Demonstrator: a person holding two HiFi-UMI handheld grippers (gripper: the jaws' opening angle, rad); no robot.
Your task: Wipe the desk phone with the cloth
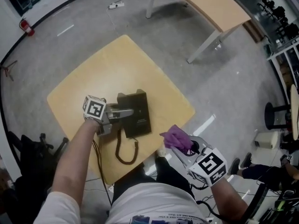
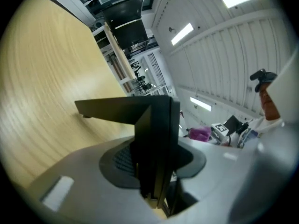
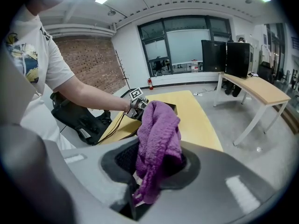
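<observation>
Looking for print, you find only square black-and-white markers on the cube of your left gripper and the cube of your right gripper. The pale marks on the desk phone are too small to read. The worktop is a pale wooden square on a grey speckled floor. A red fire extinguisher stands by the wall at far left, and a longer white-legged desk at upper right. The phone is black and boxy, near the worktop's middle, its coiled cord looping toward your edge. Your left fingers pinch a black part of its left side. Further right, just past the worktop's near edge, your right fingers grip a bunched purple cloth.
</observation>
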